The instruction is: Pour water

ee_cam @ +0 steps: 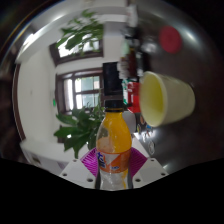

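A clear plastic bottle (112, 147) with orange drink in its upper part and an orange-and-white label stands upright between my fingers. My gripper (112, 160) is shut on the bottle, the magenta pads (90, 160) pressing its label from both sides. The bottle's black cap (112, 104) sits at its top. Up and to the right of the bottle a pale yellow cup (164, 98) is tipped on its side, its open mouth facing the bottle. What holds the cup is hidden.
A green leafy plant (76, 128) stands left of the bottle. Behind it is a window (84, 92) with a dark frame, and more foliage (80, 38) hangs higher up. A red round object (171, 39) is high on the right.
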The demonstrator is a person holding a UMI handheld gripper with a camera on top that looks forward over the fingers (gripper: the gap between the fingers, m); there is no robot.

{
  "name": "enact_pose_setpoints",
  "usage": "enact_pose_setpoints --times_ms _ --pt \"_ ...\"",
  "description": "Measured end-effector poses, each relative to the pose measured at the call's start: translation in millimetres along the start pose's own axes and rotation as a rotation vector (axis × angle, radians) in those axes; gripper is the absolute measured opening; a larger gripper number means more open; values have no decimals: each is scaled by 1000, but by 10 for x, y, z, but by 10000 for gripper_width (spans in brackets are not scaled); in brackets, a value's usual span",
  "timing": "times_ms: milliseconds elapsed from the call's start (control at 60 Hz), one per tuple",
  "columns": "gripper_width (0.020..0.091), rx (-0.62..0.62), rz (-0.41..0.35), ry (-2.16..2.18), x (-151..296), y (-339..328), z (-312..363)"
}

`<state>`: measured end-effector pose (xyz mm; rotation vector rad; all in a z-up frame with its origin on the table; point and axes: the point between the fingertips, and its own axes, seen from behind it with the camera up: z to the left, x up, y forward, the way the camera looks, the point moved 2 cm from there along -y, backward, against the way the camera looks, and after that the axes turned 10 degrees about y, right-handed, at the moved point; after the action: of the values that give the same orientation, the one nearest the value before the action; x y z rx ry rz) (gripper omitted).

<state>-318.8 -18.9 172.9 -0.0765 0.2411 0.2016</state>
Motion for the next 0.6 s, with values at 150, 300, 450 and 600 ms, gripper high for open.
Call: enact_pose_setpoints --times_ms 150,300,450,600 --pt "373 -8 -3 -455 69 -30 541" --pt "373 -21 -50 -983 298 -95 1102" --pt "388 -170 -185 -1426 846 5 1584" --pt "388 -316 -366 -1645 1609 -94 1757"
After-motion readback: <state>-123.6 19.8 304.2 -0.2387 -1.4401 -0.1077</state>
